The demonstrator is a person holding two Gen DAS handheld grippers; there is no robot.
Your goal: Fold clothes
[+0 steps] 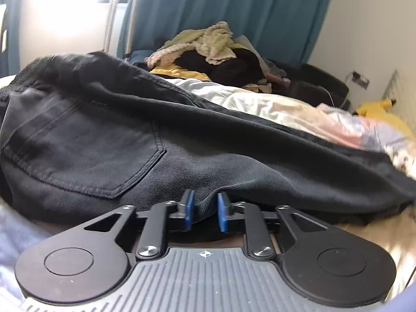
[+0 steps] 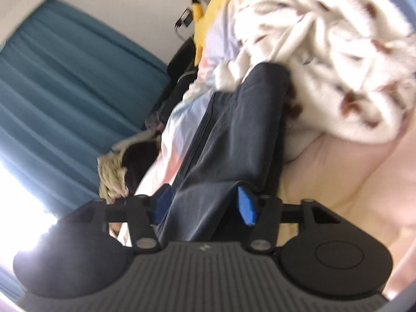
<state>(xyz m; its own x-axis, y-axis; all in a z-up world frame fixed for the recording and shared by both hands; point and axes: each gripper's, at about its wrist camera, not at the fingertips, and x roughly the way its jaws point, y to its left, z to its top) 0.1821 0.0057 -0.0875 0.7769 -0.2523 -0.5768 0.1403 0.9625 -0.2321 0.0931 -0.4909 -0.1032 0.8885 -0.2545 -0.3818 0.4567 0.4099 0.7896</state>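
Dark grey trousers (image 1: 104, 130) lie across the bed, back pocket up, filling the left wrist view. My left gripper (image 1: 205, 202) is at their near edge. A small fold of the fabric sits loosely between its blue pads (image 1: 189, 209), which stand a little apart. In the right wrist view a trouser leg (image 2: 239, 130) stretches away from my right gripper (image 2: 205, 200). Its jaws stand wide around the leg's end, and the right pad (image 2: 247, 205) is clear of the cloth. This view is blurred.
A pile of mixed clothes (image 1: 208, 49) sits at the back before a teal curtain (image 1: 208, 5). Pale rumpled bedding (image 1: 286, 109) lies beyond the trousers. A white blanket with brown marks (image 2: 325, 52) is bunched by the leg's far end, above a pink sheet (image 2: 338, 182).
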